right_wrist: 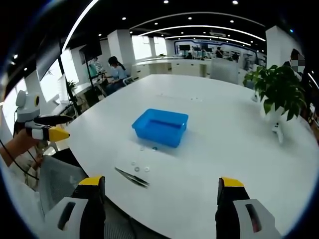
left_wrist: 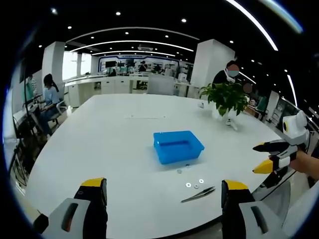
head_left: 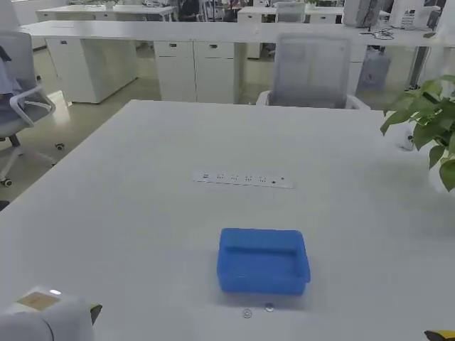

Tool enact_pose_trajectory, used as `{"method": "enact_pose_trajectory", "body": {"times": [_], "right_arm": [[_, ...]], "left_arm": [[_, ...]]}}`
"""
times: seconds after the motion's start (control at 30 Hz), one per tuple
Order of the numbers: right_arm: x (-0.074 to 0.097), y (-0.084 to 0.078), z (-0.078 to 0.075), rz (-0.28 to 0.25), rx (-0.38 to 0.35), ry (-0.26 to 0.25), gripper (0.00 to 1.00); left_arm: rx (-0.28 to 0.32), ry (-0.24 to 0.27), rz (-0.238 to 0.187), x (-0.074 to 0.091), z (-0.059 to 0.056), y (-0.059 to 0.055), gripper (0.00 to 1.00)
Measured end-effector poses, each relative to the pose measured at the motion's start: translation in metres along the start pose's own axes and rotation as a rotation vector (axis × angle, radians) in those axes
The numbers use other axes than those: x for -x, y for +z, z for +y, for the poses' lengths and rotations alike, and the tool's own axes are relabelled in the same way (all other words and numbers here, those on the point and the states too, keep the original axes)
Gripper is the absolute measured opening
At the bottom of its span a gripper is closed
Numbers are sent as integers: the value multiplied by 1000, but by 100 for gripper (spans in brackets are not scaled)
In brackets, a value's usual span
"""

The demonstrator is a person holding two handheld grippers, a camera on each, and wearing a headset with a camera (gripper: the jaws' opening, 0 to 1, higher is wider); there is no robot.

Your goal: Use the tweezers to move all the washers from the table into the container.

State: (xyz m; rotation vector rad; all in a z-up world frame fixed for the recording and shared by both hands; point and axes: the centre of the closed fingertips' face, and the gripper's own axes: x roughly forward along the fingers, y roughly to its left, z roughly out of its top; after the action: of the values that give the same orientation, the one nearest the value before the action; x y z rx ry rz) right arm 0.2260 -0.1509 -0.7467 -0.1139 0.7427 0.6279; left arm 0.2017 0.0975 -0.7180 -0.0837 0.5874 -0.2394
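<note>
Left gripper (left_wrist: pixel 163 185): jaws spread wide, nothing between them. It hangs above the near edge of the white table (head_left: pixel 142 213).

Right gripper (right_wrist: pixel 160 181): jaws equally wide apart, nothing held. In the left gripper view I see it off to the right, beyond the table edge, its yellow tips parted.

Tweezers (left_wrist: pixel 198 194) lie flat on the table near my edge, untouched, just beside a cluster of three washers (left_wrist: pixel 188 184). In the right gripper view the same tweezers sit just below that cluster.

Further washers lie closer to the container (head_left: pixel 263 280). In the head view two of them rest just in front of its near wall.

The container is a blue, open-topped rectangular tub, upright, near the middle of the table. I cannot tell whether any washer is inside it.

A power strip (head_left: pixel 243 179) is set flush in the table beyond the container. A potted plant (head_left: pixel 430 121) stands at the far right edge.
</note>
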Motion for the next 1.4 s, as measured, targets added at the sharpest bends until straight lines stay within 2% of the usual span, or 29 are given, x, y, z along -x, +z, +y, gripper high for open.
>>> {"method": "enact_pose_trajectory", "body": {"times": [0.57,0.7,0.8,1.0,1.4], "right_arm": [[-2,-2,-1,9,-4,-2,92],[-4,-3,-2,14,-9,0,92],[-5,-3,-1,16,-5,3,91],[-13,-1,3,24,21,29,87],[-35,12,21,1,121,96,78]], "left_arm": [[-10,3,-12,-1,-1,3,96],[5,4,-2,-3,4,0,96],[9,-4,-6,-4,4,1,95],[24,-54,-7,-15,-2,-2,86],[-82,-181,67,-44,-18,-19,62]]}}
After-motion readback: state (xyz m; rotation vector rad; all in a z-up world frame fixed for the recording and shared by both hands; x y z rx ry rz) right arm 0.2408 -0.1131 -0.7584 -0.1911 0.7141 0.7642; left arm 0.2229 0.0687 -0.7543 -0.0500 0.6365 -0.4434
